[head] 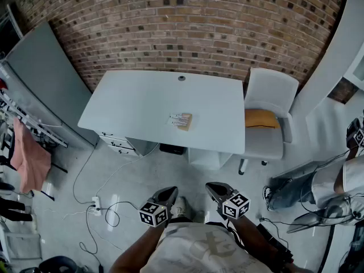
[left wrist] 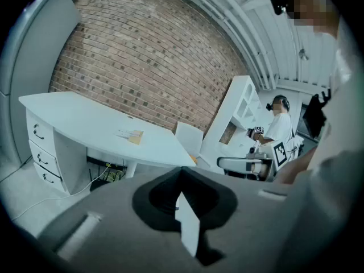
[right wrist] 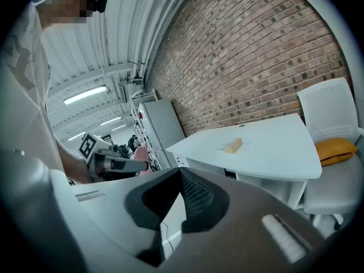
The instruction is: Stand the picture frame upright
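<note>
Wooden rectangular picture frame (head: pixel 180 120) flat on smooth white desk (head: pixel 131 104).

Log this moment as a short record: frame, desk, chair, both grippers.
picture frame: lying flat on the desk, not upright
desk: white, in front of the brick wall
chair: white, right of the desk, orange cushion on its seat
left gripper: shut, empty, over the floor, short of the desk
right gripper: shut, empty, beside the left one, apart from the frame
task: not yet begun
</note>
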The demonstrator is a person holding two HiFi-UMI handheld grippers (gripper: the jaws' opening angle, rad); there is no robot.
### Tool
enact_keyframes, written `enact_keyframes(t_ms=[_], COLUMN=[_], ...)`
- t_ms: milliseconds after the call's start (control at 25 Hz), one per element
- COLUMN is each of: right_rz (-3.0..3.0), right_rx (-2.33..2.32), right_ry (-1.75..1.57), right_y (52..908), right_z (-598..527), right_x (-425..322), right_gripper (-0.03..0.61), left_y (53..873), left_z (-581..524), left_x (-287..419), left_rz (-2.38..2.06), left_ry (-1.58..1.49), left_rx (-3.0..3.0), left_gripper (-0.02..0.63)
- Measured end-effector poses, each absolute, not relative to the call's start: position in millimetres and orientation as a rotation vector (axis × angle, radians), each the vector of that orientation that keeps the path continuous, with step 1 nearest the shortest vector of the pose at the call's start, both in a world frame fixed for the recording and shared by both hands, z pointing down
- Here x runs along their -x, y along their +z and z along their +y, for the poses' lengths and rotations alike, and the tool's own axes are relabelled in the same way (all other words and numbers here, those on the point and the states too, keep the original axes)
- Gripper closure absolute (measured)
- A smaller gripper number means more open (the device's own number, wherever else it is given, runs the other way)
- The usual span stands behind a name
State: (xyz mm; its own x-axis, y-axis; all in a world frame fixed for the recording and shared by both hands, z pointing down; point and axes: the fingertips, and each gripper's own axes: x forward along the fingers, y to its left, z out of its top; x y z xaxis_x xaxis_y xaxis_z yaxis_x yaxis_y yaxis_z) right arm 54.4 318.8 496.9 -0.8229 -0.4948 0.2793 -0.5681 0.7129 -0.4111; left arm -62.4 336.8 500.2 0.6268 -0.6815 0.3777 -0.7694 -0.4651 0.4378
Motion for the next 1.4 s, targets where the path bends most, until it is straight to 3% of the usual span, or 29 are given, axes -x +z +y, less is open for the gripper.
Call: enact_keyframes(t_ms=[960, 1400], right_rz=[-2.804, -2.779], right_rx=[-0.909, -0.919], right_ry=[0.703, 0.731], right_y=[501, 507], right_z=[328, 323], right_x=[-103, -107], right_gripper=[0.572, 0.572], left_y=[498, 493], left_z=[346, 342], left_x=[29, 52], left_rz=[-1.186, -1.262], left_ry=[0.26, 0.254], left_rx=[-2.295, -2.278], left_gripper=[0.612, 0.612])
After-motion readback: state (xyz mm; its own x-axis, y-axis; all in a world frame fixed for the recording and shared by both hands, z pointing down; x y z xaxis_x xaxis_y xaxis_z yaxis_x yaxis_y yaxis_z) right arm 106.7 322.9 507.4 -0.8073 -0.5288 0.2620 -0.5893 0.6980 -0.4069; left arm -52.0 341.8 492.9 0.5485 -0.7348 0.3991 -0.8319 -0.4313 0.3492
